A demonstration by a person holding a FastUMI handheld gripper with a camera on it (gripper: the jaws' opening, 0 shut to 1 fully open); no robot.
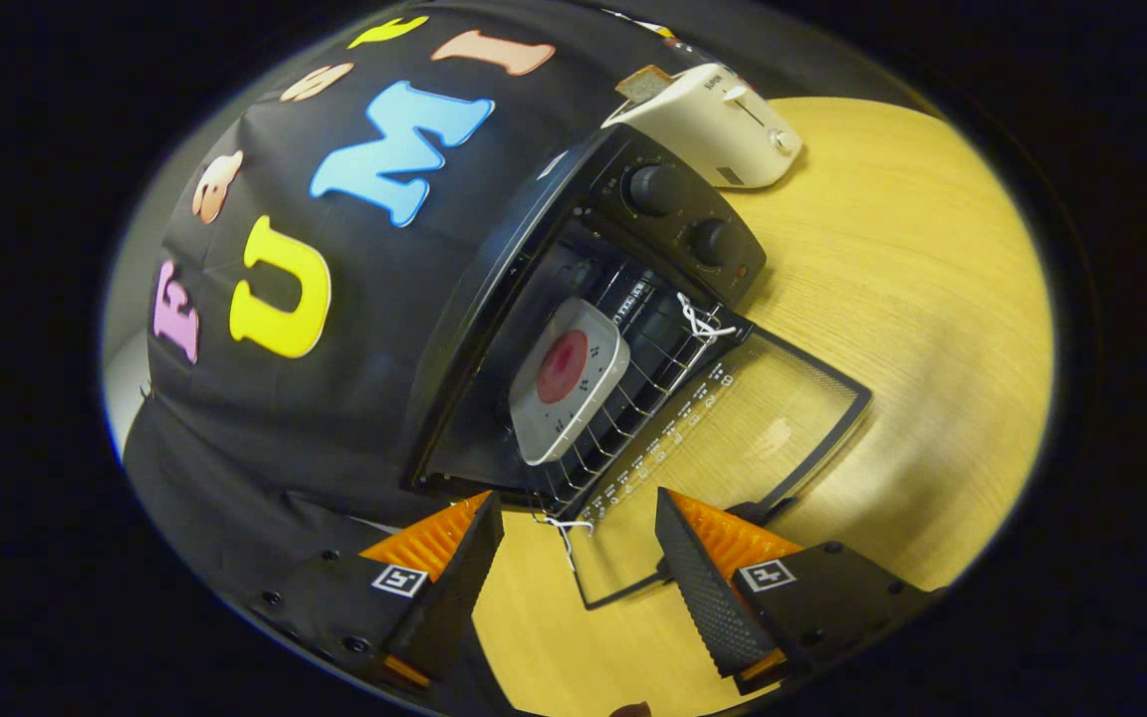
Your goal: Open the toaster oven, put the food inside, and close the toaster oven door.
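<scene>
The toaster oven (pixel 554 329) stood at twelve o'clock beyond the gripper (pixel 578 558), its door (pixel 733 438) dropped flat. The plated food (pixel 569 383) was already seated on the rack (pixel 633 398). Jaws were spread, grasping nothing, apparently freed for shutting the door.

Table (pixel 912 299) at right looks like pale wood grain with a soft sheen. The toaster oven (pixel 633 229) mid-frame has a matt black shell, a thin shiny wire rack (pixel 633 398) and a clear glass door (pixel 763 418). The tray (pixel 571 393) on the rack is smooth white plastic. Upper-centre toaster (pixel 723 124) is glossy cream plastic. Booth wall (pixel 335 418) at left is matt black cloth.
</scene>
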